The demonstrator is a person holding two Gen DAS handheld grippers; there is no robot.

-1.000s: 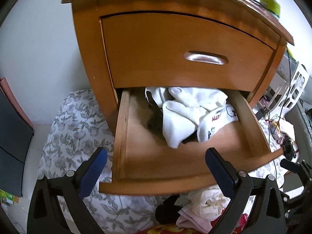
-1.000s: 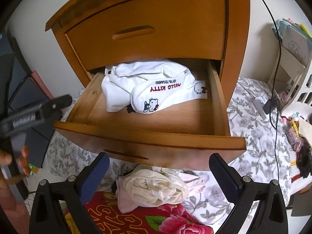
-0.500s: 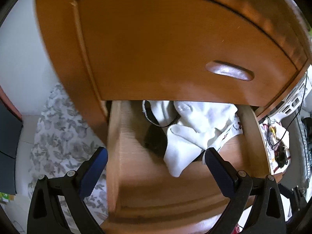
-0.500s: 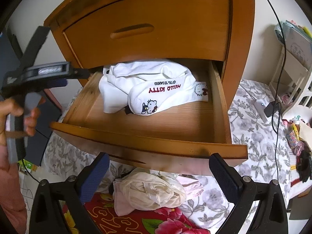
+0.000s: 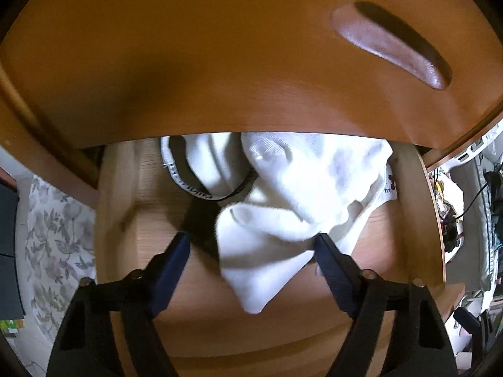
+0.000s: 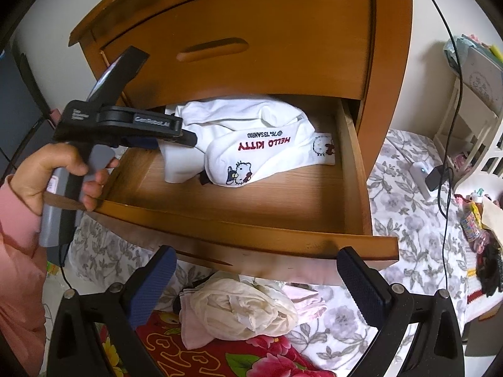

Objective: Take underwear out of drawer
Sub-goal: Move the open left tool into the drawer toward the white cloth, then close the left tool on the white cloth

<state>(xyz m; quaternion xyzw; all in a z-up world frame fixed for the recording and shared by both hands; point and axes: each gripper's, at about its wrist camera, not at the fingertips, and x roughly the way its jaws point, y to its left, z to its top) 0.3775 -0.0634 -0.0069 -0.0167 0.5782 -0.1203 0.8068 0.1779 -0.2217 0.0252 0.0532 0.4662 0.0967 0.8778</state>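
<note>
Item: white knitted cotton underwear (image 5: 283, 216), bunched in open wooden drawer (image 5: 418, 220). Soft, light, limp (drapes when lifted). Hold: near fold. Left gripper (image 5: 251, 245) fingers closing, straddling it, not yet pinching; right gripper (image 6: 254, 279) released.

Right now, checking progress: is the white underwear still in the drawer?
In. The white underwear lies bunched on the drawer floor; left gripper straddles it.

Closed upper drawer (image 6: 239, 44) overhangs open drawer (image 6: 352, 169), probably narrowing entry from above.
</note>
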